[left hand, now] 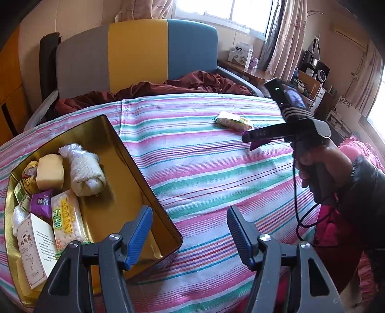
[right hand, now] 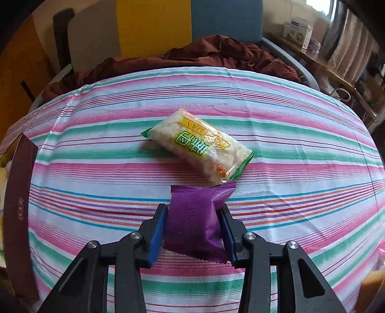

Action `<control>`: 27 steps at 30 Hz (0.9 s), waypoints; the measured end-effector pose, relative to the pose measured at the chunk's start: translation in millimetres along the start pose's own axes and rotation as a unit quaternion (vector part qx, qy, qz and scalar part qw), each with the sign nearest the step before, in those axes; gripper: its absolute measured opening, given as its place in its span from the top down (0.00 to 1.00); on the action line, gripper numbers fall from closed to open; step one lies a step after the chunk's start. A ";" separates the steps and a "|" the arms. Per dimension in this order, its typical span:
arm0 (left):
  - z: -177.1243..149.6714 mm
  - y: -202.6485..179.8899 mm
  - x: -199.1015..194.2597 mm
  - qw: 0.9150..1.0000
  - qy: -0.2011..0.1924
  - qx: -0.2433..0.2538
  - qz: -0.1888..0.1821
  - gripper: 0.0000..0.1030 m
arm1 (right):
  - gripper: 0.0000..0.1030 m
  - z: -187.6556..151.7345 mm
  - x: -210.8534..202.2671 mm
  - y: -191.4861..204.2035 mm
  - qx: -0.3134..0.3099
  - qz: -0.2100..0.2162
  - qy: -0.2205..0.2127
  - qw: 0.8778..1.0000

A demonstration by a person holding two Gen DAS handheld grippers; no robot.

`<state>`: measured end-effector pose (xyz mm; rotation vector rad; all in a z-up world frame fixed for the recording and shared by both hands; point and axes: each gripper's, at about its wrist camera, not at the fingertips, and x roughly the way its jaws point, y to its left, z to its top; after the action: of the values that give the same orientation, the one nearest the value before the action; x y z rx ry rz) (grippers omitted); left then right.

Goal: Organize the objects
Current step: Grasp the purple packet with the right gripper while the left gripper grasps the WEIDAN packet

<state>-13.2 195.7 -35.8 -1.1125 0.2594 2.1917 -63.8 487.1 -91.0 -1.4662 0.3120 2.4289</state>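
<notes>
Striped sheet [right hand: 288, 134] (bedroom, curtained window [left hand: 223, 9]): right gripper [right hand: 193, 216] clamps purple packet [right hand: 192, 224]; left gripper [left hand: 190, 231] wide, beside tin [left hand: 115, 173].

We see a striped sheet [left hand: 204, 168] covering the surface, with a rumpled maroon blanket [left hand: 168, 89] bunched at twelve o'clock. Behind it stands a headboard [left hand: 137, 55] in grey, yellow and blue panels. Toward one o'clock, white boxes [left hand: 240, 54] sit by the curtain [left hand: 286, 36]; further right is what may be a stereo [left hand: 317, 69].
</notes>
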 end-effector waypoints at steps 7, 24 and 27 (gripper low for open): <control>26.6 -8.5 3.7 1.000 -0.005 0.005 -0.014 0.37 | 0.58 -0.2 -47.8 -50.1 0.100 -0.028 -0.073 0.992; 133.2 -63.5 148.7 0.983 0.102 -0.102 -0.115 0.46 | 0.58 1.8 -88.3 -113.2 0.253 0.026 -0.158 0.954; 150.4 -73.0 179.0 0.980 0.113 -0.120 -0.109 0.46 | 0.58 0.3 -91.2 -112.8 0.255 0.048 -0.164 0.952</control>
<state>-139.7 402.0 -73.5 -1.4538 -0.0326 1.9394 15.8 580.8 -14.1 -0.8316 0.8697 2.3615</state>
